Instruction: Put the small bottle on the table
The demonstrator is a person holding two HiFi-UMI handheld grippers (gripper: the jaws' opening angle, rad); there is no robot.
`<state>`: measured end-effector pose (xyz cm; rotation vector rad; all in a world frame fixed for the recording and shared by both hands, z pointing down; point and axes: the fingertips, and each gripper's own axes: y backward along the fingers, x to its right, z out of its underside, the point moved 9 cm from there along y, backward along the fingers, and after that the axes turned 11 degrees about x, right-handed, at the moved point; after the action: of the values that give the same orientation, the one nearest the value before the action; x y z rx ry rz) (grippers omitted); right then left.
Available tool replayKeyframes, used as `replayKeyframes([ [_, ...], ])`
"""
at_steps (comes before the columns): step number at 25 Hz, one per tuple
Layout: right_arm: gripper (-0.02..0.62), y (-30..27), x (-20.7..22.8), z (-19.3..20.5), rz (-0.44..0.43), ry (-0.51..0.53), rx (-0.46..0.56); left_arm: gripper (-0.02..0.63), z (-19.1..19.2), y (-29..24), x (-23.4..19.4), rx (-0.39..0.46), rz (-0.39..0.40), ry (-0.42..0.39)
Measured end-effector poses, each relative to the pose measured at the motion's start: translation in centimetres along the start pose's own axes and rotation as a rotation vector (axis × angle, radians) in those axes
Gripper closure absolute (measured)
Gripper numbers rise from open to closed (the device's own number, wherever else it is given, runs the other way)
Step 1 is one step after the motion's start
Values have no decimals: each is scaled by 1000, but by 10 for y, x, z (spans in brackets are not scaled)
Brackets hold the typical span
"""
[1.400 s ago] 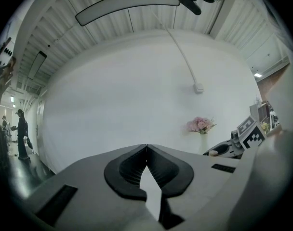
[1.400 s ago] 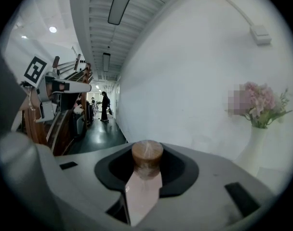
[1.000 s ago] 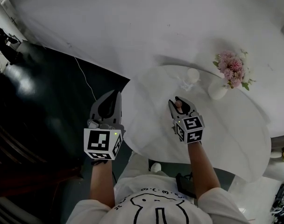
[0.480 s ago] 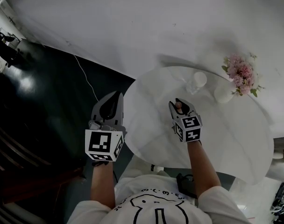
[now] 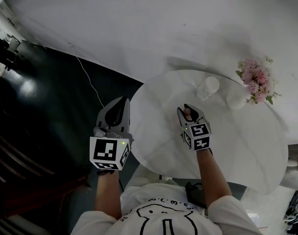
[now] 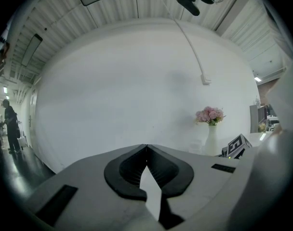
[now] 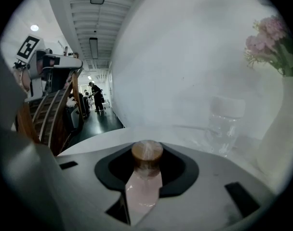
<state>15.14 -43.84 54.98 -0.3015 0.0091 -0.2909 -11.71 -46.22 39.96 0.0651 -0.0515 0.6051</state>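
My right gripper point(image 5: 188, 110) hangs over the near left part of the round white table point(image 5: 237, 146), shut on the small bottle point(image 5: 187, 113). In the right gripper view the small bottle point(image 7: 146, 155) stands between the jaws, with its brown cap up and its pale pink body below. How high it is above the tabletop cannot be told. My left gripper point(image 5: 120, 103) is left of the table, over the dark floor. Its jaws meet at the tips with nothing in them, as the left gripper view shows point(image 6: 146, 150).
A clear plastic bottle with a white cap point(image 5: 208, 88) point(image 7: 224, 124) stands at the table's far side. A white vase point(image 5: 235, 98) point(image 7: 281, 134) of pink flowers point(image 5: 257, 80) is to its right. A white wall runs behind the table. People stand far off down the corridor point(image 7: 96, 97).
Both grippers keep their pose and grip. The head view has shifted a little, so the vase and the clear bottle sit further right in the frame.
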Motion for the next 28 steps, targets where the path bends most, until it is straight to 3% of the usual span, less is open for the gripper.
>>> replayKeyframes([
  [6,479,-1,-2,4,-18,37,-12,601,3,-4,1,-7,1,8],
  [12,468,0,-1,5,-16,10,-10,601,0,-6,8,-14,30,-8],
  [13,427,0,-1,6,-13,-6,-15,601,-1,-6,9,-11,28,-7],
  [14,339,0,-1,6,-8,-22,-20,601,-2,-5,9,-7,26,-5],
  [15,328,0,-1,6,-2,-33,-21,601,-2,-5,10,-5,26,-3],
  [28,328,25,-3,-5,1,-64,13,601,-5,9,31,-6,53,12],
])
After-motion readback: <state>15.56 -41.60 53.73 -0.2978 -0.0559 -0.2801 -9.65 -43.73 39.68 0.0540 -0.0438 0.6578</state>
